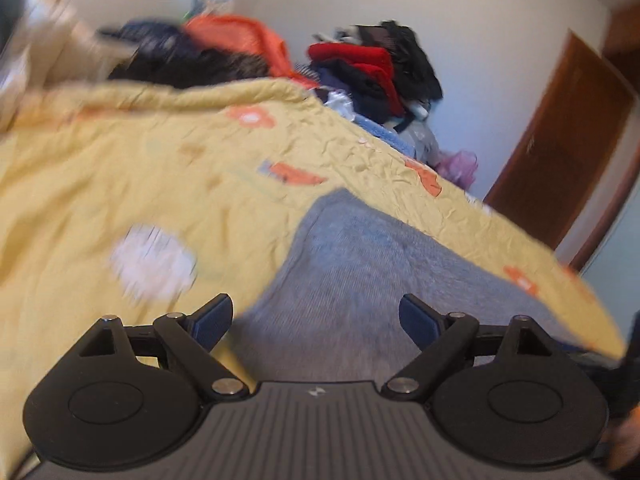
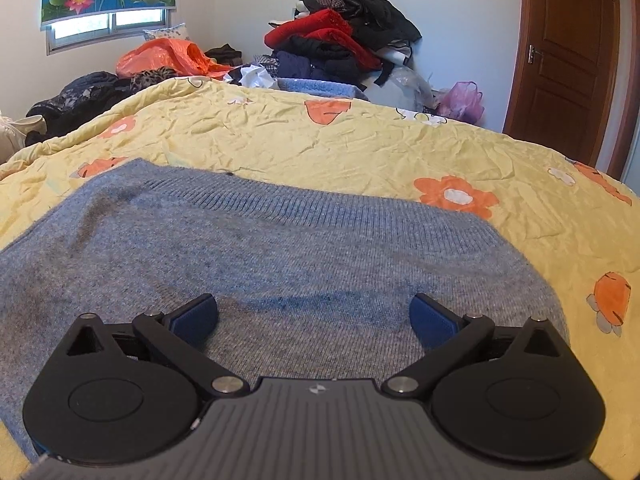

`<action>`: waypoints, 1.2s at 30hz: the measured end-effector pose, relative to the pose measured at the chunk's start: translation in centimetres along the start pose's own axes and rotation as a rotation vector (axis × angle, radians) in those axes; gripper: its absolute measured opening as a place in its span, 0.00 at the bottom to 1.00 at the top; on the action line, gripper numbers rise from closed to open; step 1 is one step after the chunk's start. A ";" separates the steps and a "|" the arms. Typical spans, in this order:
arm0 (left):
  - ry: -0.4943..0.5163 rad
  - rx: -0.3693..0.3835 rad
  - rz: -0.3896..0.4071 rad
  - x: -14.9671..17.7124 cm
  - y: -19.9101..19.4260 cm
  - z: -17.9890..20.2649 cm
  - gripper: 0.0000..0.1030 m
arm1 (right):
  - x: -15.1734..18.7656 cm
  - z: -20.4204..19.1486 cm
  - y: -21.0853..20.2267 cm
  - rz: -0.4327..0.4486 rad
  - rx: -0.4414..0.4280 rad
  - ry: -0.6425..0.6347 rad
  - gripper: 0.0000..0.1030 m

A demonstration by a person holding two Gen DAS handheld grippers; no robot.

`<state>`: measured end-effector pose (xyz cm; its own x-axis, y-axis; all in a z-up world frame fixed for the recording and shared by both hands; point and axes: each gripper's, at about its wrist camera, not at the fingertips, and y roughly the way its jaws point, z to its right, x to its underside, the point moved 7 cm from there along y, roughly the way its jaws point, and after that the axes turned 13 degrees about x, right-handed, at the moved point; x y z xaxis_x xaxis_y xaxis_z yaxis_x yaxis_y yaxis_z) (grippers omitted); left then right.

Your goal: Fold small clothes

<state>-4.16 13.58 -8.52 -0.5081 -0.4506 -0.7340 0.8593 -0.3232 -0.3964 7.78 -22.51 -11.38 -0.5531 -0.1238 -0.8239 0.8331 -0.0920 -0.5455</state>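
A grey-blue knitted sweater [image 2: 280, 248] lies flat on the yellow flowered bedspread [image 2: 360, 140], its ribbed edge on the far side. My right gripper [image 2: 314, 316] is open and empty, low over the sweater's near part. The left wrist view is blurred and tilted. It shows the sweater [image 1: 360, 264] running forward from under my left gripper [image 1: 316, 316], which is open and empty over the sweater's left edge. The bedspread [image 1: 120, 168] fills the left of that view.
A heap of red, black and dark clothes [image 2: 340, 44] is piled at the far side of the bed against the wall. An orange plastic bag [image 2: 168, 56] and dark garments [image 2: 80, 96] lie far left. A brown door [image 2: 568, 56] stands at right.
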 end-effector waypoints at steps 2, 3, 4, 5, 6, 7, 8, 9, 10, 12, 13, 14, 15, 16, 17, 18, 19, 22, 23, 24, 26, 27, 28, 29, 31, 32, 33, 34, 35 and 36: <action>-0.157 0.081 0.016 0.8 -1.4 -1.1 0.89 | 0.0 0.1 -0.1 0.002 -0.006 0.009 1.00; -0.226 0.124 0.019 1.3 -1.6 -1.4 0.89 | 0.0 0.1 -0.1 0.003 -0.009 0.013 1.00; -0.279 0.155 0.004 1.7 -1.3 -1.7 0.90 | 0.0 0.2 -0.1 0.003 -0.010 0.015 1.00; -0.321 0.176 -0.022 1.9 -0.6 -1.9 0.90 | 0.0 0.2 -0.1 0.003 -0.011 0.015 1.00; -0.353 0.193 -0.036 2.0 0.0 -2.0 0.90 | 0.0 0.2 -0.1 0.004 -0.011 0.015 1.00; -0.364 0.197 -0.017 1.8 0.4 -2.1 0.90 | 0.0 0.2 -0.1 0.004 -0.011 0.016 1.00; -0.379 0.186 -0.008 1.5 0.8 -2.2 0.90 | 0.1 0.3 -0.1 0.004 -0.013 0.017 1.00; -0.403 0.183 0.002 1.2 1.3 -2.2 0.90 | 0.1 0.3 -0.2 0.005 -0.015 0.020 1.00; -0.427 0.184 0.009 1.0 1.8 -2.3 0.90 | 0.1 0.3 -0.2 0.006 -0.018 0.024 1.00; -0.425 0.154 0.017 0.6 2.8 -2.2 0.89 | 0.1 0.4 -0.2 0.007 -0.023 0.031 1.00; -0.400 0.130 0.027 0.5 3.1 -1.9 0.76 | 0.1 0.4 -0.2 0.007 -0.025 0.034 1.00; -0.371 0.110 0.025 0.5 3.4 -1.5 0.62 | 0.1 0.4 -0.2 0.007 -0.026 0.035 1.00; -0.348 0.088 0.005 0.8 3.7 -1.2 0.38 | 0.1 0.4 -0.2 0.007 -0.027 0.036 1.00; -0.329 0.052 -0.023 1.1 4.3 -1.2 0.30 | 0.1 0.4 -0.2 0.007 -0.026 0.036 1.00; -0.302 0.020 -0.027 1.4 4.6 -1.1 0.26 | 0.1 0.4 -0.2 0.007 -0.027 0.036 1.00; -0.273 0.000 -0.020 1.3 4.6 -1.0 0.25 | 0.1 0.4 -0.2 0.007 -0.027 0.036 1.00; -0.262 -0.014 -0.016 1.3 4.7 -0.8 0.25 | 0.1 0.3 -0.2 0.007 -0.027 0.037 1.00; -0.262 -0.046 -0.009 1.1 4.8 -0.9 0.12 | 0.1 0.3 -0.2 0.007 -0.031 0.039 1.00; -0.252 -0.053 -0.015 1.1 4.9 -0.9 0.10 | 0.1 0.3 -0.3 0.005 -0.034 0.040 1.00; -0.238 -0.046 -0.019 1.0 4.9 -0.8 0.06 | 0.0 0.3 -0.3 0.002 -0.037 0.037 1.00; -0.167 -0.031 -0.016 0.7 4.6 0.3 0.06 | -0.8 0.3 -0.4 -0.019 -0.051 0.043 0.98; -0.115 -0.022 -0.005 0.5 4.4 1.2 0.05 | -1.6 0.3 -0.7 -0.030 -0.077 0.073 0.96; -0.049 -0.003 0.004 0.4 4.1 2.5 0.05 | -2.8 0.2 -1.0 -0.036 -0.128 0.117 0.96; 0.007 0.009 0.007 0.4 4.0 3.6 0.05 | -4.1 -0.2 -1.3 -0.048 -0.198 0.160 0.96; 0.109 0.019 0.005 0.6 4.1 5.9 0.05 | -6.9 -2.1 -1.3 -0.105 -0.336 0.183 0.98; 0.163 0.017 0.000 0.9 4.3 6.8 0.05 | -8.1 -3.6 -1.0 -0.149 -0.402 0.166 0.98; 0.215 0.013 -0.010 1.3 4.5 7.7 0.05 | -9.2 -5.4 -0.7 -0.192 -0.464 0.143 0.98; 0.255 0.012 -0.017 1.7 4.7 8.3 0.05 | -10.2 -7.2 -0.5 -0.228 -0.521 0.121 0.98; 0.277 0.017 -0.023 2.0 5.0 8.8 0.05 | -10.9 -9.2 -0.2 -0.263 -0.576 0.091 0.97; 0.292 0.021 -0.031 2.4 5.2 9.1 0.05 | -11.4 -11.4 0.0 -0.302 -0.622 0.049 0.96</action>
<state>-1.44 3.29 -7.33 -0.4927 -0.1830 -0.8507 0.8409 -0.3517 -0.4114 14.18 -9.85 -3.72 -0.7727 -0.1354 -0.6202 0.5008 0.4704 -0.7266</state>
